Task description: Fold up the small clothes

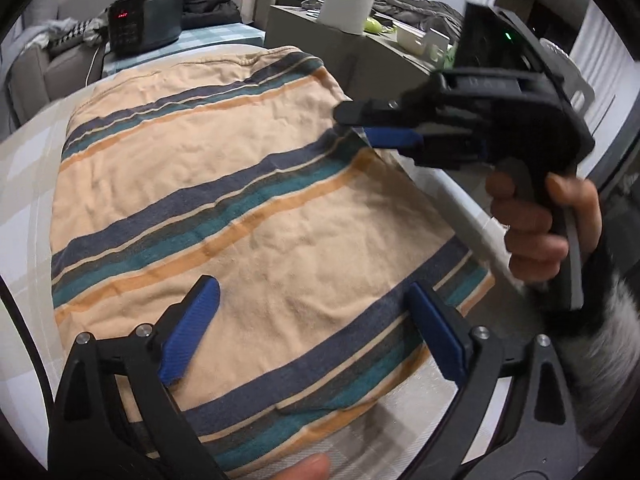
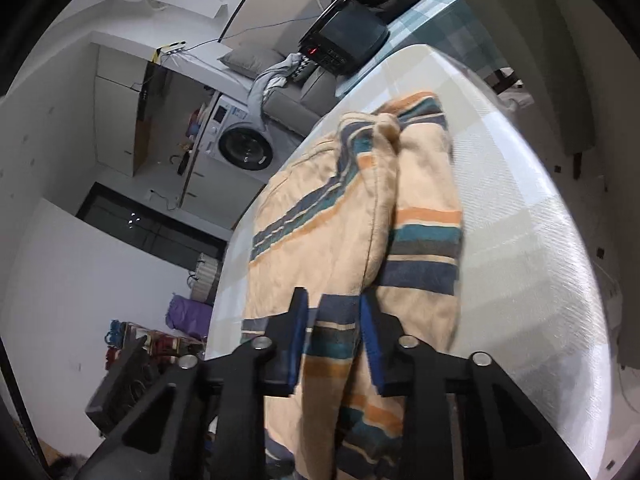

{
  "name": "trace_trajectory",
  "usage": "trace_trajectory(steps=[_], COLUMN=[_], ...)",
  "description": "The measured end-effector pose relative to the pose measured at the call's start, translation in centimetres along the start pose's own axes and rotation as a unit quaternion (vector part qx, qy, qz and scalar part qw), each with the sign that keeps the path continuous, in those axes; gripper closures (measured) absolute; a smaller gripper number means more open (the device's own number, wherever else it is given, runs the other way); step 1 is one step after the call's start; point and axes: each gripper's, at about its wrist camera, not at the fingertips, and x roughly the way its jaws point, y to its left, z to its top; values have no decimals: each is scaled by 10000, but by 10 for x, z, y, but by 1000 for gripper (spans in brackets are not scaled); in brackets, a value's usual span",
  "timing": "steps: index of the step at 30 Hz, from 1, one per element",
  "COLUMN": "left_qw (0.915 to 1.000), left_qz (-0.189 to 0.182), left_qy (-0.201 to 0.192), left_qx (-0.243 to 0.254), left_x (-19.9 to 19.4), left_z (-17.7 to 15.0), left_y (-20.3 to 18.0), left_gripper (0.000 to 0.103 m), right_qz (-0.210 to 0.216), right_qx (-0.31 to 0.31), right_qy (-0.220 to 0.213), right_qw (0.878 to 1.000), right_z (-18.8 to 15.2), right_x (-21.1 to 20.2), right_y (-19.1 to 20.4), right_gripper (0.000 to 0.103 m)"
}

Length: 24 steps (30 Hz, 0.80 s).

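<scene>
A cream garment with navy, teal and orange stripes lies spread flat on the table. My left gripper hovers over its near end, jaws wide open with nothing pinched between the blue pads. My right gripper, held by a hand, reaches in from the right at the garment's right edge. In the right wrist view the garment lies bunched in a folded ridge. A strip of it runs between the right gripper, whose jaws stand a little apart, with a small gap beside the cloth.
The table wears a pale checked cloth. Beyond its far end are a black appliance with a red display, a white cylinder and mugs. A washing machine stands off the table's left side.
</scene>
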Motion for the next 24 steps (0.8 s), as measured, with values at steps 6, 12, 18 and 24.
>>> trace_trajectory(steps=[6, 12, 18, 24], left_qw=[9998, 9991, 9985, 9973], left_qz=[-200, -383, -493, -633], left_qy=[-36, -58, -88, -74], left_qx=[-58, -186, -197, -359], left_x=[-1, -5, -7, -14], left_z=[-1, 1, -4, -4], left_y=[6, 14, 17, 23], left_gripper=[8, 8, 8, 8], right_qz=[1, 43, -1550, -1310], right_qx=[-47, -169, -1138, -779], right_qy=[422, 250, 514, 401], right_qw=[9991, 9995, 9800, 9875], right_z=[-6, 0, -5, -5], right_x=[12, 4, 11, 6], right_y=[-2, 7, 41, 30], right_gripper=[77, 98, 98, 92])
